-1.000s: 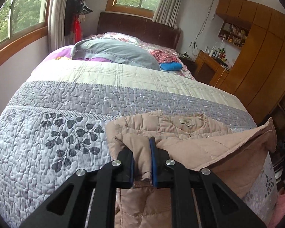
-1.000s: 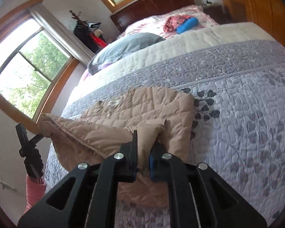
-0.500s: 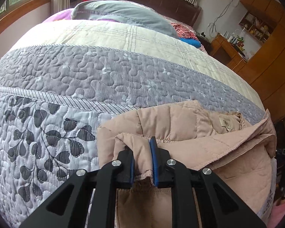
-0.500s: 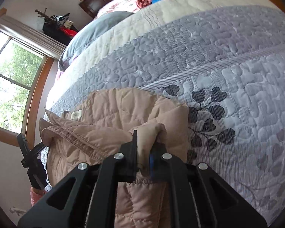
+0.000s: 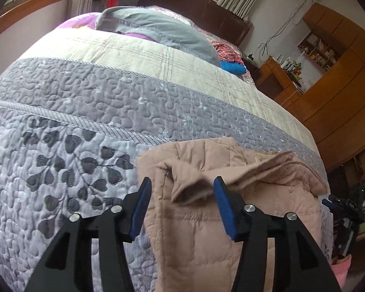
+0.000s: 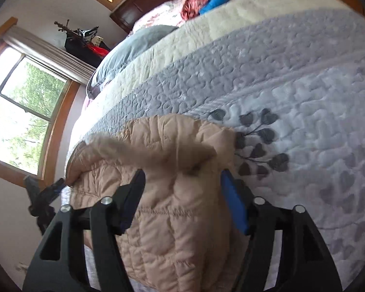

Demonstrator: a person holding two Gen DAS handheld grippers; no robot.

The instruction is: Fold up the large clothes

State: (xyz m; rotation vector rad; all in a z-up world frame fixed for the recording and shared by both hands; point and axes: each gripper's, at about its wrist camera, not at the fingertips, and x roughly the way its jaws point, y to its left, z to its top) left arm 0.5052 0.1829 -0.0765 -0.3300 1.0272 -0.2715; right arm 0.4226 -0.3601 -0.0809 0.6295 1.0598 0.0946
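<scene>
Your left gripper (image 5: pixel 181 204) and right gripper (image 6: pixel 182 194): fingers spread, gripping nothing. Jacket (image 5: pixel 206 219) lies folded on quilt (image 5: pixel 85 121), bed's near edge. Pillow (image 5: pixel 158 29) at 12 o'clock, blue roll (image 5: pixel 232 67) at 1.

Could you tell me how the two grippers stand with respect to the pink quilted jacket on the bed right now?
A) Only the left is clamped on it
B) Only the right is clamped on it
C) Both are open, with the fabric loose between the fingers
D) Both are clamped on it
C: the left gripper and the right gripper both show wide-spread jaws, with the jacket slack between them on the quilt.
</scene>
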